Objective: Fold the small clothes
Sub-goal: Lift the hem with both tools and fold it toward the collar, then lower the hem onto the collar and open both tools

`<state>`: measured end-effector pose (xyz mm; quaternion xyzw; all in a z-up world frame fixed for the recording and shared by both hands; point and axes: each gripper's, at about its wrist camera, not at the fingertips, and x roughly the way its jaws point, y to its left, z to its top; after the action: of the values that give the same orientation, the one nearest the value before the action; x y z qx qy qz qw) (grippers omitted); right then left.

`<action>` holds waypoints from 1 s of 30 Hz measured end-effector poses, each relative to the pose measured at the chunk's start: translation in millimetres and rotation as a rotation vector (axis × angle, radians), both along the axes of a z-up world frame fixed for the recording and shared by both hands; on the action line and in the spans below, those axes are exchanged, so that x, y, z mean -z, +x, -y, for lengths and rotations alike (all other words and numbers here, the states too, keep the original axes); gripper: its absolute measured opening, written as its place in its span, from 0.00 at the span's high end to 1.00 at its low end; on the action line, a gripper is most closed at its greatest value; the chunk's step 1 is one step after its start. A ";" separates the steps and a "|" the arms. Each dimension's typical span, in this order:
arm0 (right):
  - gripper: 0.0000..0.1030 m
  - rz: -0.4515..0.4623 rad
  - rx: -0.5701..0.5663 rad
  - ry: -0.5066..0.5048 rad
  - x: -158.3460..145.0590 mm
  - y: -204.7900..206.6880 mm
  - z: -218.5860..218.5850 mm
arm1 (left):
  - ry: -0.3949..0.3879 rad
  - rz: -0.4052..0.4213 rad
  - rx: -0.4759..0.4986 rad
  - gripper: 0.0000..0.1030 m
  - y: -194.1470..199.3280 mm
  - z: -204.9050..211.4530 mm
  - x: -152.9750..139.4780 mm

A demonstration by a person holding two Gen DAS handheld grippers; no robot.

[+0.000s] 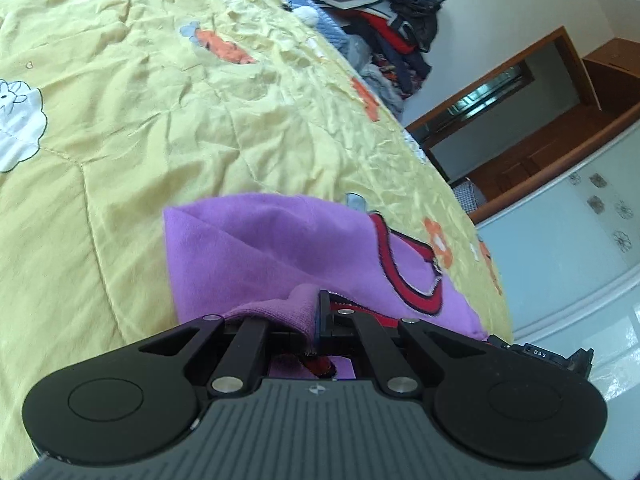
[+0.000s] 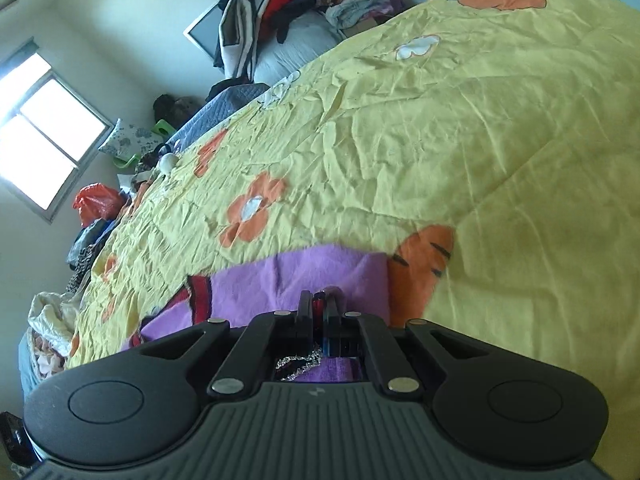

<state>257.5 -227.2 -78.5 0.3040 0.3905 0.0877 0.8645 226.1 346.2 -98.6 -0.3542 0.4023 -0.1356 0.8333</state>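
Both the left tongs (image 1: pixel 316 312) and right tongs (image 2: pixel 320 308) are clamped on edges of the small purple fleece garment with red trim (image 1: pixel 256 248), lying on the yellow flowered bed quilt (image 1: pixel 160 120); folding looks barely begun, most remaining.

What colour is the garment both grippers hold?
Purple garment with red, dark-edged trim; clearest in the left wrist view.

Seemingly "DAS" on a small black part (image 1: pixel 540 354)
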 end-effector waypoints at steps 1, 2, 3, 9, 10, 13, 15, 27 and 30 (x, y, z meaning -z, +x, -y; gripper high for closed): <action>0.96 -0.006 -0.001 -0.010 1.5 4.5 -1.0 | -0.003 -0.003 -0.005 0.97 4.0 -0.8 1.2; 0.94 -0.011 -0.010 -0.021 3.5 9.4 -3.4 | -0.012 -0.012 0.001 0.97 8.8 -1.0 3.2; 0.93 -0.018 -0.030 -0.022 6.6 14.5 -5.9 | -0.029 -0.036 0.028 0.97 14.7 -0.6 7.7; 0.25 0.048 -0.093 -0.073 -26.4 -16.2 -3.5 | 0.016 -0.020 -0.014 0.87 -8.6 -22.9 -9.5; 0.21 0.097 -0.119 -0.128 -35.6 -35.9 -2.9 | 0.034 0.001 0.009 0.84 -22.4 -25.4 -17.5; 0.22 0.145 -0.156 -0.187 -36.9 -104.1 9.3 | 0.064 0.015 0.103 0.73 -76.2 -30.8 -31.0; 0.23 0.147 -0.163 -0.191 -26.6 -143.2 16.3 | 0.106 0.010 0.158 0.65 -114.7 -28.9 -32.1; 0.96 0.150 -0.240 -0.156 -0.9 -184.1 8.6 | 0.120 -0.039 0.177 0.83 -143.9 -12.6 -3.7; 0.97 0.231 -0.254 -0.192 -23.0 -201.6 -3.0 | 0.174 -0.015 0.225 0.94 -145.0 -8.7 -14.5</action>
<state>55.9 -224.2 -55.5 0.1564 0.3304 0.1926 0.9106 81.1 355.0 -84.1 -0.2342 0.4560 -0.1902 0.8373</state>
